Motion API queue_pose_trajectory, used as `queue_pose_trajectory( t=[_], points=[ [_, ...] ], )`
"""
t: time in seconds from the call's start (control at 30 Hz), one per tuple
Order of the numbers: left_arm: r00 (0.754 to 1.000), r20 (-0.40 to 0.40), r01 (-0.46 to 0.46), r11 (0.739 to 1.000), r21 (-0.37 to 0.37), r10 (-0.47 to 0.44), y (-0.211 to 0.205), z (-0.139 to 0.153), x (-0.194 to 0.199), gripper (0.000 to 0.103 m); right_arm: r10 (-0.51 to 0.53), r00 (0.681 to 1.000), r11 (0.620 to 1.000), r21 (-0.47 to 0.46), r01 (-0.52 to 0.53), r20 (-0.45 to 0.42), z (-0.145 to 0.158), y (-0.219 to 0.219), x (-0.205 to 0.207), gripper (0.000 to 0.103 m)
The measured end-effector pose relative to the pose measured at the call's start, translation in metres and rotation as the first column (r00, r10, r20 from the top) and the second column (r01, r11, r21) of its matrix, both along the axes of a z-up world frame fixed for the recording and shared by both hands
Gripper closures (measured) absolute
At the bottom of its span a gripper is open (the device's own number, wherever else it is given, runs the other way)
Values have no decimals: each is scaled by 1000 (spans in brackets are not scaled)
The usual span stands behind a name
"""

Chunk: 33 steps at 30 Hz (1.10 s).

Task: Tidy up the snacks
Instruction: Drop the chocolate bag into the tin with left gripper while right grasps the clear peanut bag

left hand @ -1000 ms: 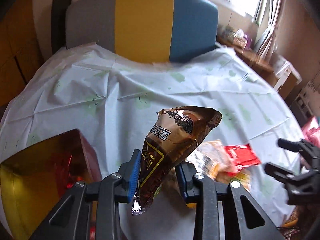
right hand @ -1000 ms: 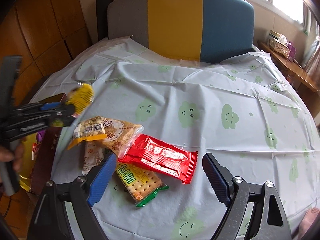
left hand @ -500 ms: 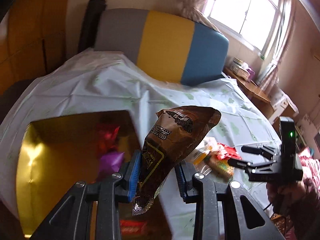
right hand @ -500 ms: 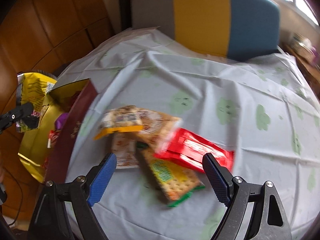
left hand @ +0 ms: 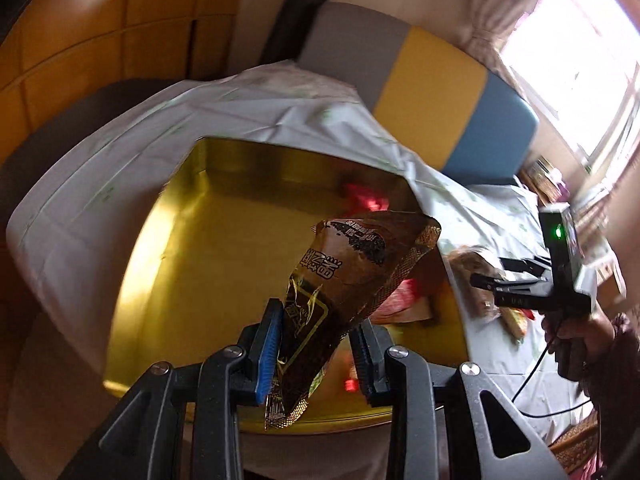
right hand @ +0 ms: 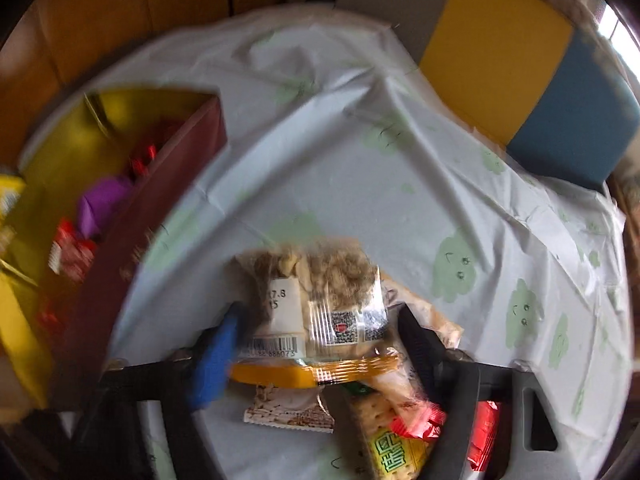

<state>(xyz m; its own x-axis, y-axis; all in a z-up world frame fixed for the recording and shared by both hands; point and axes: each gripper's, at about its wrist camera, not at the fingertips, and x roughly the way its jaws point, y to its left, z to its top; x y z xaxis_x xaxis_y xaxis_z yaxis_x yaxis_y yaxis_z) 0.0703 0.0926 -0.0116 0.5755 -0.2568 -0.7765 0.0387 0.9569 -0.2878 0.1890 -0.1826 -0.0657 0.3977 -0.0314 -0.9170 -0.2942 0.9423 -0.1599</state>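
Brown snack packet [left hand: 352, 276] pinched in left claw [left hand: 316, 344], above gold box [left hand: 192, 240].

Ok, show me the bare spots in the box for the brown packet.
The gold box has bare floor along its far and left walls. Its right side is crowded with a purple packet and red snacks. The brown packet hangs over the middle.

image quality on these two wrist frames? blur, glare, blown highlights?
Left wrist view: window blown out white; glare patches on the gold box floor; the brown snack packet stays sharp while the background is softly smeared. Right wrist view: heavy motion blur, worst at the box and left edge; the barcode packet is still partly readable. Both show strong fisheye curvature.
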Motion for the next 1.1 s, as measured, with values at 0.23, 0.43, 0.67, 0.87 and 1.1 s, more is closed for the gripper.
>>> queue_pose_trajectory(
  t=[0.23, 0.43, 0.67, 0.87, 1.1],
  points=[
    [996, -51, -72, 994, -77, 68, 16, -16, 18, 70, 2, 999, 1000, 4, -2, 54, 7, 6, -23, 51],
    [993, -70, -96, 993, -63, 92, 9, -20, 45, 70, 51, 996, 998, 40, -54, 70, 15, 17, -52, 51],
    [992, -81, -88, 995, 56, 93, -7, -27, 86, 70, 45, 999, 997, 61, -46, 19, -4, 11, -74, 51],
    [988, -109, -96, 987, 127, 110, -21, -38, 121, 70, 4, 1000, 994, 108, -5, 9, -12, -1, -75, 51],
    [985, -130, -83, 977, 196, 110, -36, -50, 150, 66, -2, 1000, 986, 167, 0, 12, -11, -5, -83, 44]
  ],
)
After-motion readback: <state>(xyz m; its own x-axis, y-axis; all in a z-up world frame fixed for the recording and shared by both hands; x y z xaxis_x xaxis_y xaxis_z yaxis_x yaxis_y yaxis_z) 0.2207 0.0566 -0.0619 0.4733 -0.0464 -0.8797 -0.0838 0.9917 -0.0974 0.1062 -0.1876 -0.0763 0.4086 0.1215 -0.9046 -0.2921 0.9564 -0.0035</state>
